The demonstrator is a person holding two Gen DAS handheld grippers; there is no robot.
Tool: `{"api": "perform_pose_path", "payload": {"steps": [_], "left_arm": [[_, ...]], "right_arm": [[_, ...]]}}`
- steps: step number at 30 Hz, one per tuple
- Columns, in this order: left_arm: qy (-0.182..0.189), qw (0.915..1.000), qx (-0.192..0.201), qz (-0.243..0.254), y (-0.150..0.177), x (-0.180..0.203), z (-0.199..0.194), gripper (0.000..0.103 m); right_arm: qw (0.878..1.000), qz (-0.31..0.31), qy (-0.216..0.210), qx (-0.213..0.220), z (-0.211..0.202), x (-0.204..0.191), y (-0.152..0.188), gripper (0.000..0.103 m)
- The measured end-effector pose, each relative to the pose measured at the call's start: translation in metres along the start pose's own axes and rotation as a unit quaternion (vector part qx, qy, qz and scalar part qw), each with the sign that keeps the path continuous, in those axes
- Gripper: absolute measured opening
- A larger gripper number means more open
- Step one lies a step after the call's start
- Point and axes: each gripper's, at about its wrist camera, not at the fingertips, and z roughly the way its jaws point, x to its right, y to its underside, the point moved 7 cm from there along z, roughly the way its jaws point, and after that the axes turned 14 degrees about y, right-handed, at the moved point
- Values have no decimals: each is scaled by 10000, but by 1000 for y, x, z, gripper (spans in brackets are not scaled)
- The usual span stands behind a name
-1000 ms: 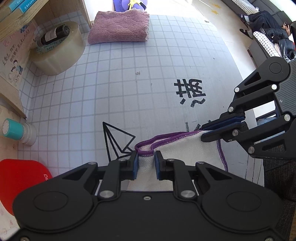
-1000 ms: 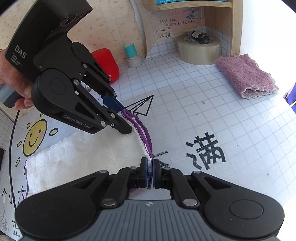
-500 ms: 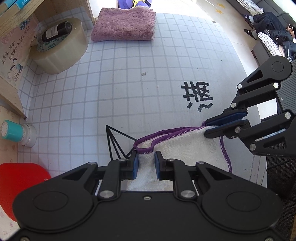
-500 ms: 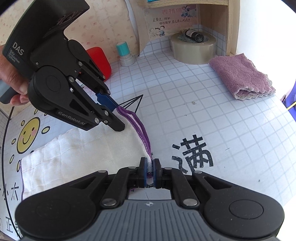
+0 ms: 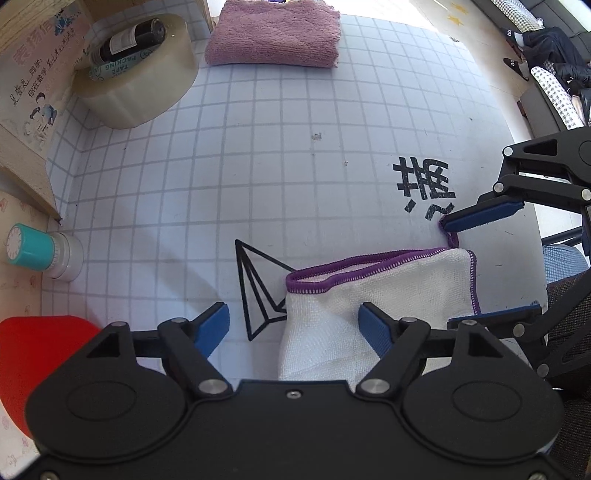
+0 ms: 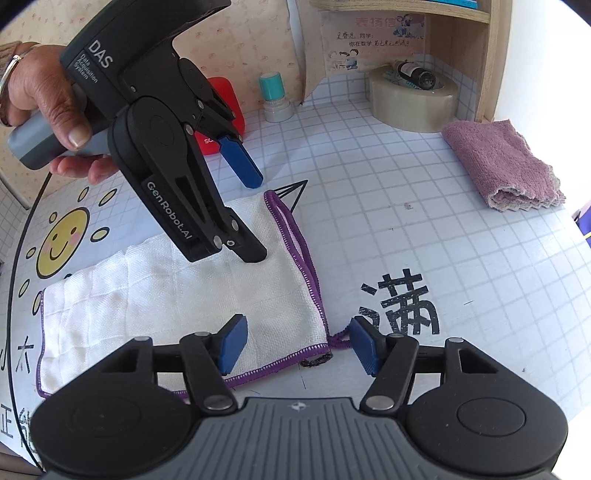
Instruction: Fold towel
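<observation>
Both tongs are opening – left tongs and right tongs – releasing the folded towel lying on the desk.

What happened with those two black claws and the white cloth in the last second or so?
Both let go. The left gripper and right gripper, each pinching the white towel's purple-edged corners a second ago, are opening their jaws, and the folded-over edge now lies flat on the table. The pink towel, tape roll and teal-capped bottle stayed put.
</observation>
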Motion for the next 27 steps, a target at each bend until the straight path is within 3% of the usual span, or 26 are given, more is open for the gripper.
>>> {"api": "perform_pose_path", "payload": {"steps": [4, 8, 9, 11, 12, 14, 18, 27], "left_arm": [[13, 9998, 53, 215, -2, 7, 1, 78], [125, 9990, 108, 410, -3, 14, 0, 65], [142, 9990, 91, 417, -3, 15, 0, 64], [151, 9990, 96, 419, -4, 16, -1, 52], [200, 9988, 119, 442, -5, 18, -1, 45], [296, 9982, 167, 489, -7, 22, -3, 12], [207, 9968, 84, 769, -7, 34, 0, 8], [195, 9981, 304, 491, -11, 26, -12, 8]], "right_arm": [[9997, -203, 133, -17, 1, -4, 0, 61], [9991, -336, 244, 43, 2, -7, 3, 58], [9991, -336, 267, 58, 2, -6, 3, 53], [9992, -257, 289, 68, 1, -3, 1, 25], [9997, -87, 241, 11, 2, 2, -2, 4], [9997, 197, 45, -103, 4, 9, -6, 4], [9995, 320, 7, -81, 3, 11, -8, 3], [9993, 354, -91, 103, -5, 15, -16, 3]]}}
